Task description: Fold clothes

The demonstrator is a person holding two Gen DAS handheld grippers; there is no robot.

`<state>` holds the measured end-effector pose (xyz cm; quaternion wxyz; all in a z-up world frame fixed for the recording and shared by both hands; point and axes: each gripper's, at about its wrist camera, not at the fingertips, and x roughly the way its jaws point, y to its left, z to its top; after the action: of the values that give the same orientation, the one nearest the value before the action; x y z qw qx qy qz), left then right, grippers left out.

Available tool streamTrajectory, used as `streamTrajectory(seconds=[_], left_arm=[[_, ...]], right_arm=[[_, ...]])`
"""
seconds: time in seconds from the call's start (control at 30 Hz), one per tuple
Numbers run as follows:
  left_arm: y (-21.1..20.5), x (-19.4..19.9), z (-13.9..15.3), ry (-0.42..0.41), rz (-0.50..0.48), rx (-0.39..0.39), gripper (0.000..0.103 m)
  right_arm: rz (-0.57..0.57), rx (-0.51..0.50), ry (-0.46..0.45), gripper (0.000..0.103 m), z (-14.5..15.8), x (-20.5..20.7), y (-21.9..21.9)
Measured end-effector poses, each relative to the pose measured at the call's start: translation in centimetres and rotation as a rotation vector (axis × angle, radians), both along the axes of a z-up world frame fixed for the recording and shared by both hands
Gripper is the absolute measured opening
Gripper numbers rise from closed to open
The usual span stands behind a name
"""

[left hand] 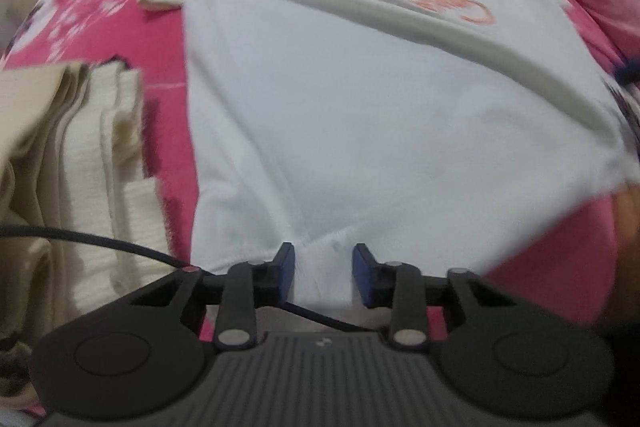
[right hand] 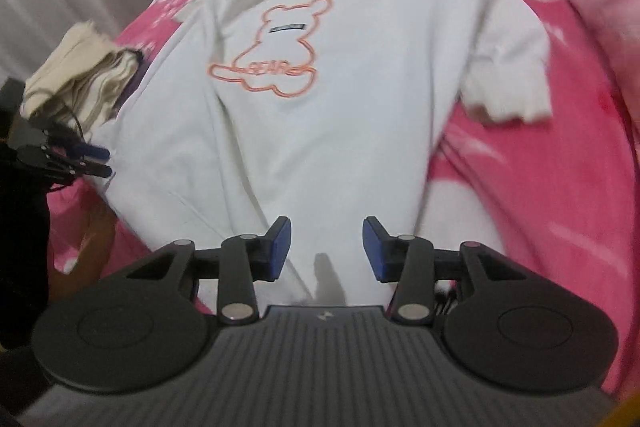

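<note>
Lying spread on the pink bed [right hand: 520,187], the white shirt [right hand: 340,107] is barely folded; left claw [left hand: 323,269] and right claw [right hand: 326,249] stand parted over its hem, gripping nothing.

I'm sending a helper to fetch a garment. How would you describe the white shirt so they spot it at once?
Look at the pink patterned bedspread. Spread across its middle lies the white shirt, with a pile of cream folded cloth beside it. Only the shirt bears an orange bear outline with the word BEAR.
</note>
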<state>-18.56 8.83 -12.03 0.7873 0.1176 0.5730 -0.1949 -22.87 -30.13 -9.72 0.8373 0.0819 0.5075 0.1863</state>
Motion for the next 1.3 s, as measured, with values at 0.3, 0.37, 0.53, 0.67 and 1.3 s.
streamTrajectory(seconds=[0.3, 0.37, 0.53, 0.67, 1.3], left_arm=[[1.9, 0.0, 3.1, 0.002, 0.219, -0.033, 0.001], [2.9, -0.7, 5.3, -0.033, 0.248, -0.019, 0.001], [4.9, -1.0, 5.2, -0.019, 0.312, 0.111, 0.0], [4.5, -1.1, 4.8, -0.024, 0.277, 0.145, 0.001], [2.4, -2.1, 4.6, -0.082, 0.065, 0.06, 0.028]], right_arm=[[-0.129, 0.024, -0.006, 0.039, -1.8, -3.3, -0.8], [-0.13, 0.017, -0.013, 0.039, -1.6, -3.6, -1.1], [-0.196, 0.005, 0.003, 0.039, -2.5, -3.4, -2.5], [-0.271, 0.052, 0.046, 0.04, -3.3, -3.0, -3.8], [-0.188, 0.173, 0.242, 0.05, -5.3, -1.1, -2.2]])
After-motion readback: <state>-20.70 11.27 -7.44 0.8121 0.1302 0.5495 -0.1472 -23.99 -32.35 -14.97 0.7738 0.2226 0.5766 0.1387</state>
